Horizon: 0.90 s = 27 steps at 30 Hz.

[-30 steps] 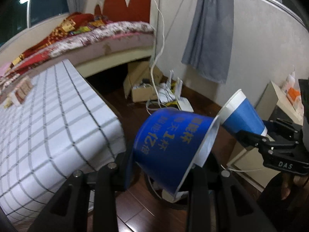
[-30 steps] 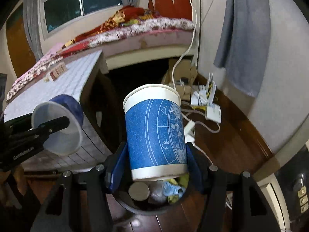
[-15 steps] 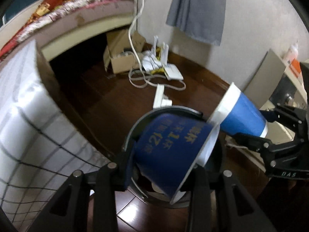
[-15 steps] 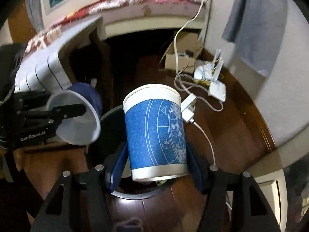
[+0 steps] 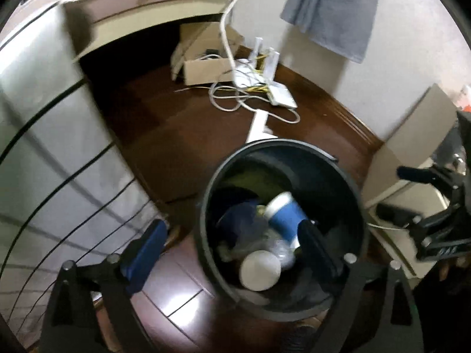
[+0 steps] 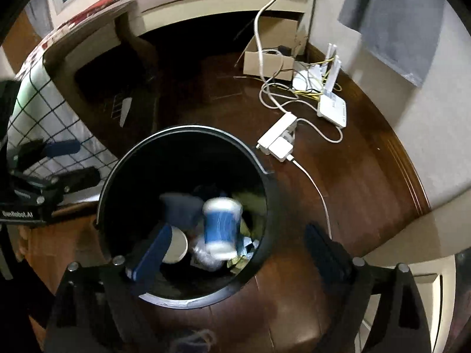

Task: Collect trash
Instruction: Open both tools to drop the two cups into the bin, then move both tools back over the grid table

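Both tools are wide apart right now and nothing's between the pads — the left tool and right tool have just been opening, and both hang over the bin. The tall blue cup is blurred inside the bin, tipped on its side on the heap; in the left view the same cup lies near the right pad. The wider blue cup sits darker beside it, next to a pale round lid or cup base — can't tell which.

For this step I'd say just keep both tools spread and lift straight up so a pad doesn't clip the rim. Paper cups are light and springy, so they could bounce or roll; the bin looks deep enough to catch them though.

Materials: the bin is round, black, smooth plastic with a thin lip. Cups are coated paper, blue print with white bands. There's crinkly clear wrap and scraps under them. The floor is glossy dark wood, with white cables and a power strip just beside the bin.
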Motion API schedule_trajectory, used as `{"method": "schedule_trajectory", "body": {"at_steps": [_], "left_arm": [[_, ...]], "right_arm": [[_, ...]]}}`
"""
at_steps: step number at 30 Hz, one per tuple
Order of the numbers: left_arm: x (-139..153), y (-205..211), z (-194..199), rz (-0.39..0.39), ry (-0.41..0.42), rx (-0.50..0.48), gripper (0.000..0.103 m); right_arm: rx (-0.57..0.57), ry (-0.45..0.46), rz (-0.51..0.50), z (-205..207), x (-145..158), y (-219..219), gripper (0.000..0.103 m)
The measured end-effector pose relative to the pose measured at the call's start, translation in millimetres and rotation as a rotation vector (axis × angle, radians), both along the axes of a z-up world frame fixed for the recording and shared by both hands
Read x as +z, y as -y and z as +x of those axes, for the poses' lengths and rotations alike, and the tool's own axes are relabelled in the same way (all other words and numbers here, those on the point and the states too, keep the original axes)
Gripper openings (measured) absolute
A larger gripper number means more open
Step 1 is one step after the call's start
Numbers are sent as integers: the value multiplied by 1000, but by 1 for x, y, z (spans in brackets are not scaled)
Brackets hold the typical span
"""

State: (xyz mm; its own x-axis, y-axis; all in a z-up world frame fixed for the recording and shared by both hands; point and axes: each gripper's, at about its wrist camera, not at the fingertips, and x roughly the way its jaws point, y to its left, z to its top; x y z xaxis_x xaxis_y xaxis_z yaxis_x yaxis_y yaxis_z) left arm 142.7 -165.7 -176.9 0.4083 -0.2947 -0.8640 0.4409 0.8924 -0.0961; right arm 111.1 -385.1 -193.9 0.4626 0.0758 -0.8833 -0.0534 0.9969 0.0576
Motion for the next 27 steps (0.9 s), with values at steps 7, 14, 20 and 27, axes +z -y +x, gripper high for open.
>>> {"method": "schedule_trajectory", "body": {"at_steps": [7,14,20,27], "left_arm": [[3,-14,-9,20,39,51,92],[22,-20,-23,17,96,59,96],[36,-27,-29,5,126,75,96],[53,-41,-37,-6,158,101,97]], "right_arm": [[-36,2,-14,-3,0,-3,102],[-66,32,-37,-8,10,-9,102],[-78,64,-39,-14,20,-18,102],[-69,111,-22,-20,38,-34,102]]}}
